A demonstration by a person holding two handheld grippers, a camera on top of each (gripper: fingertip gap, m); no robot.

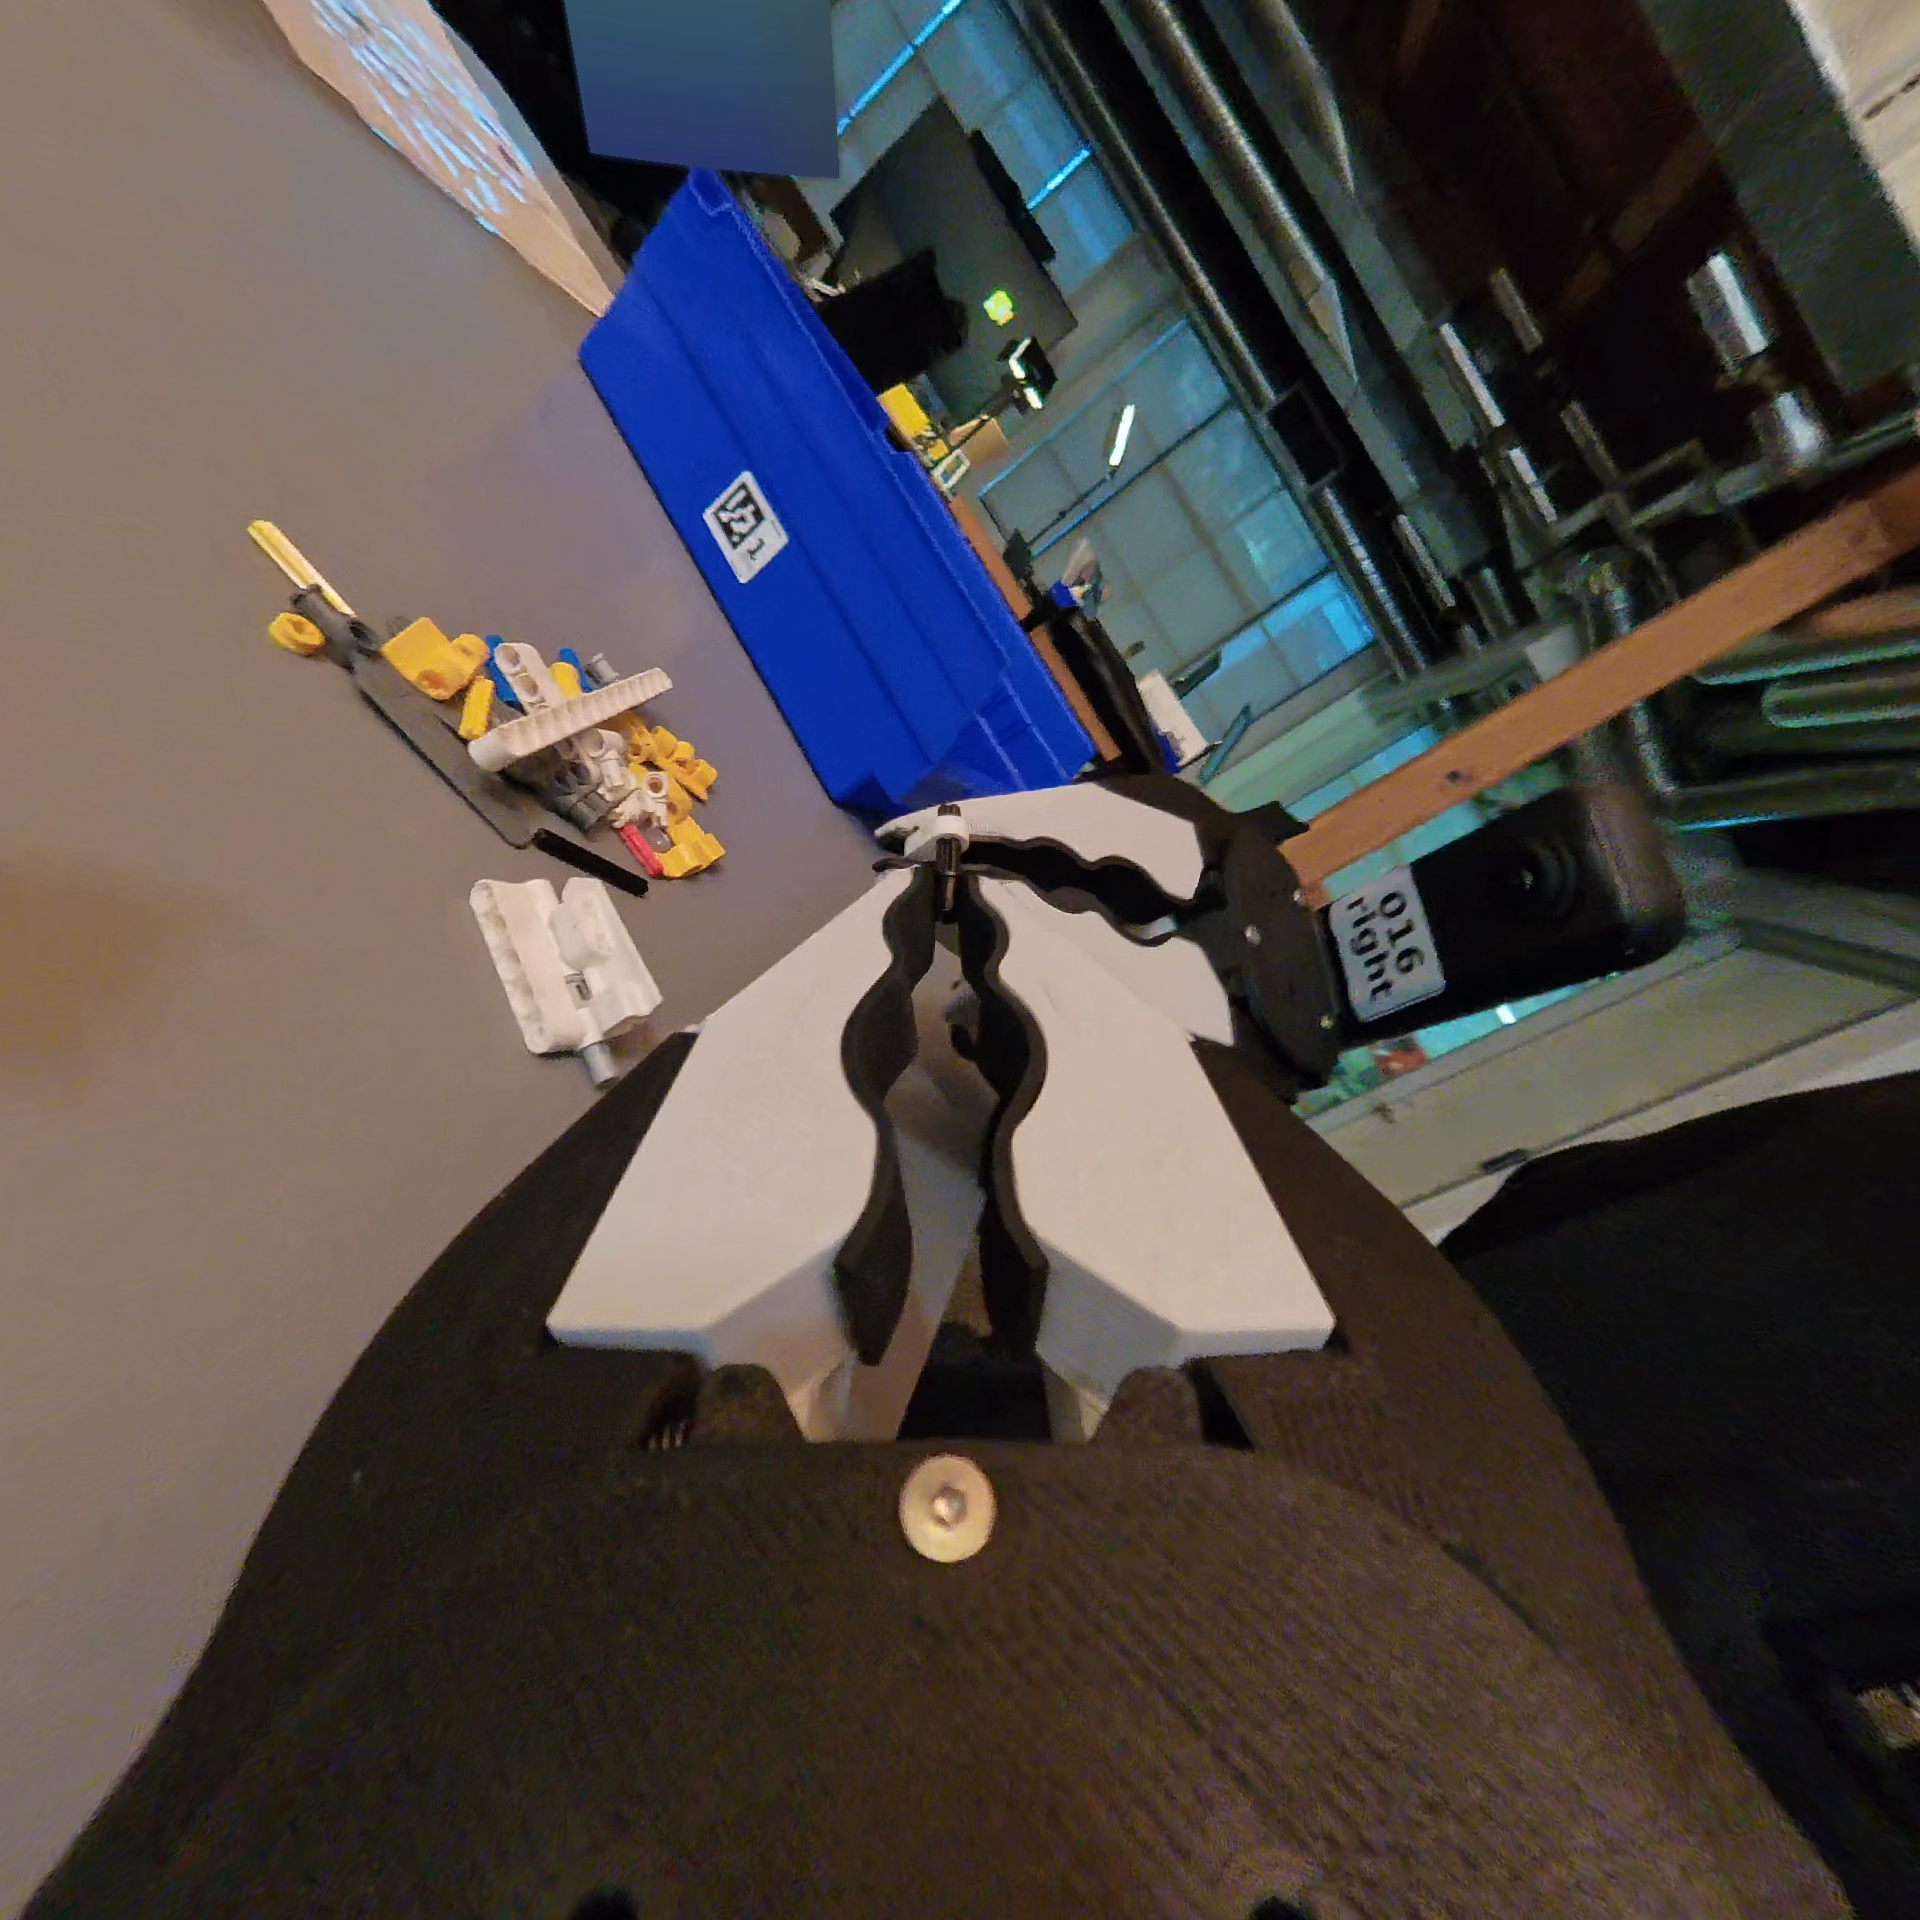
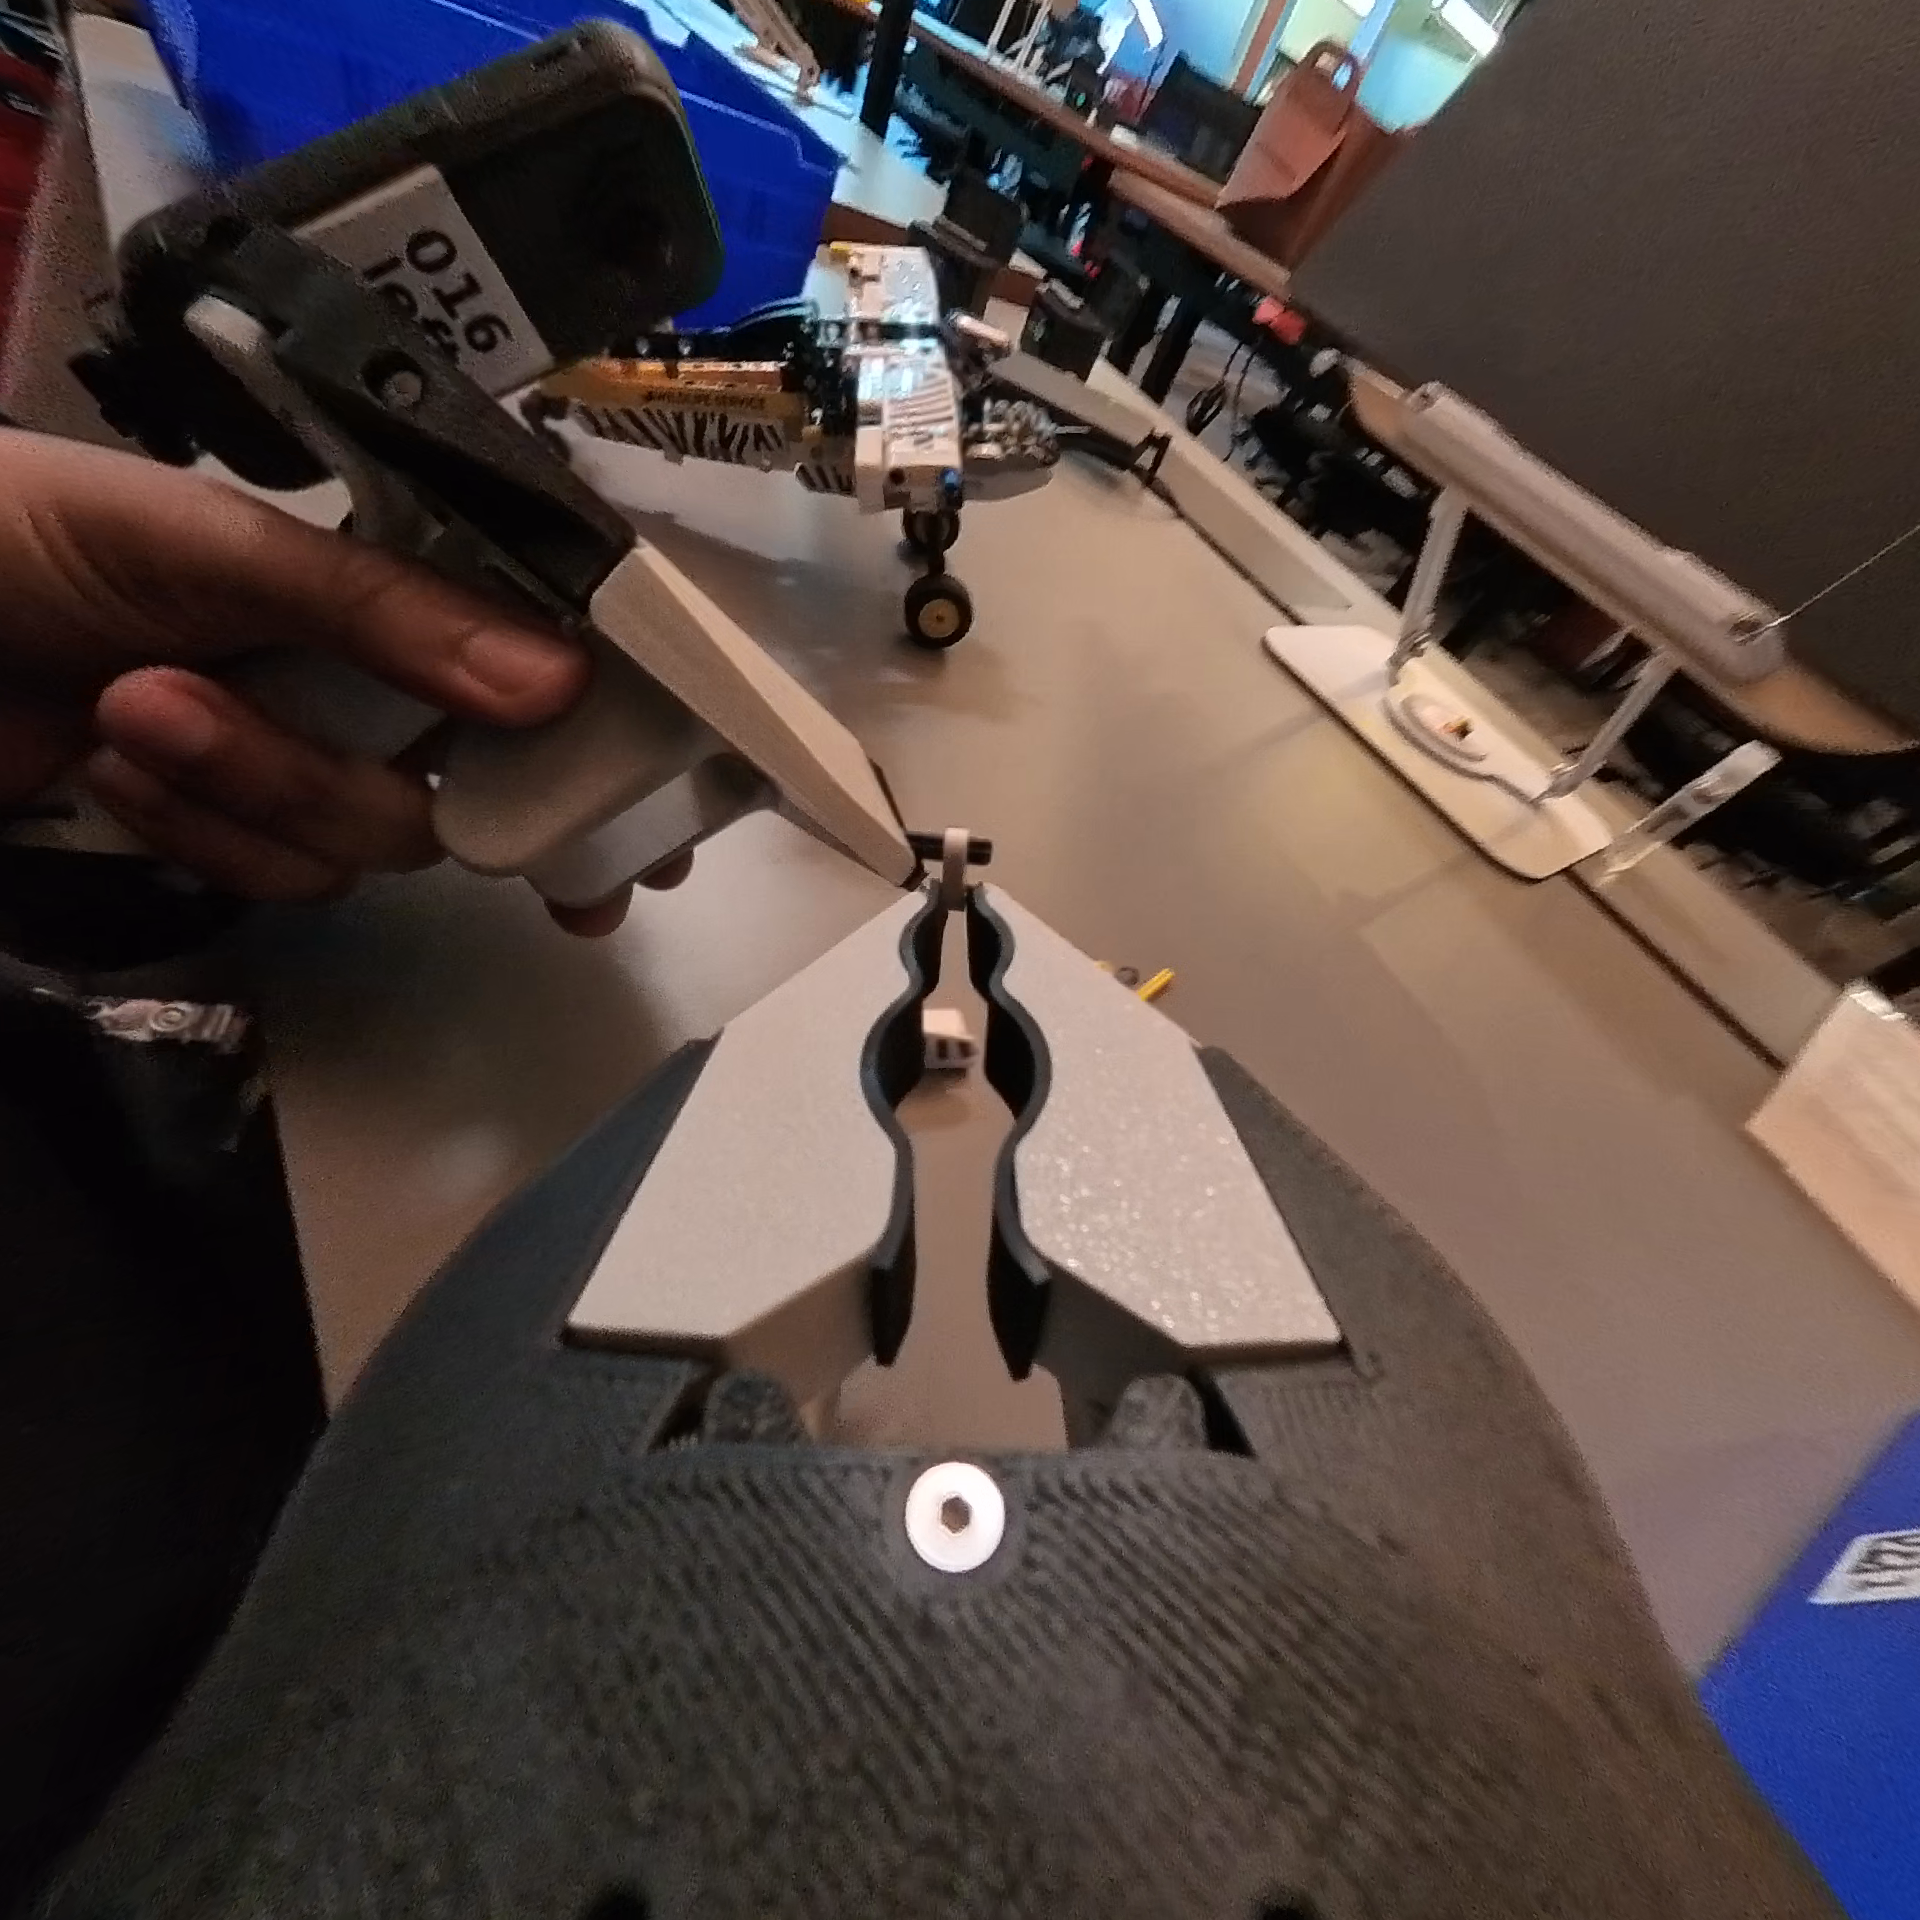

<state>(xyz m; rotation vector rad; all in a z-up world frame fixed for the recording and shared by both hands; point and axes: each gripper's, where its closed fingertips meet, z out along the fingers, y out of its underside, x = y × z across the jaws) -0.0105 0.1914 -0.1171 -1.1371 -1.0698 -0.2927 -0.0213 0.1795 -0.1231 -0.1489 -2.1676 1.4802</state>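
Surroundings: grey table (image 1: 208, 935); a blue bin (image 1: 831, 540) stands at its far side, behind my two grippers. A heap of small yellow, white and grey building pieces (image 1: 561, 727) lies on a flat black plate, with a white block assembly (image 1: 561, 966) just beside it, both well apart from my fingertips. From the right wrist, a striped toy aircraft model (image 2: 831, 426) stands farther off on the table, and a small white block (image 2: 948, 1034) lies on the table below my right jaws. Nothing stands between the grippers and the piece they share.

Piece: a black pin (image 1: 945, 868) pushed through a small white connector (image 2: 956, 868), held in the air above the table. In the right wrist view the pin's long axis runs left to right, crosswise to my right fingers; the white connector points up out of them.

Left gripper (image 1: 943, 894): jaws together, clamped on the black pin's end. My left hand (image 2: 260, 665) wraps its handle, the gripper coming in from the left, angled down.

Right gripper (image 2: 951, 904): jaws together, pinching the white connector's lower end.
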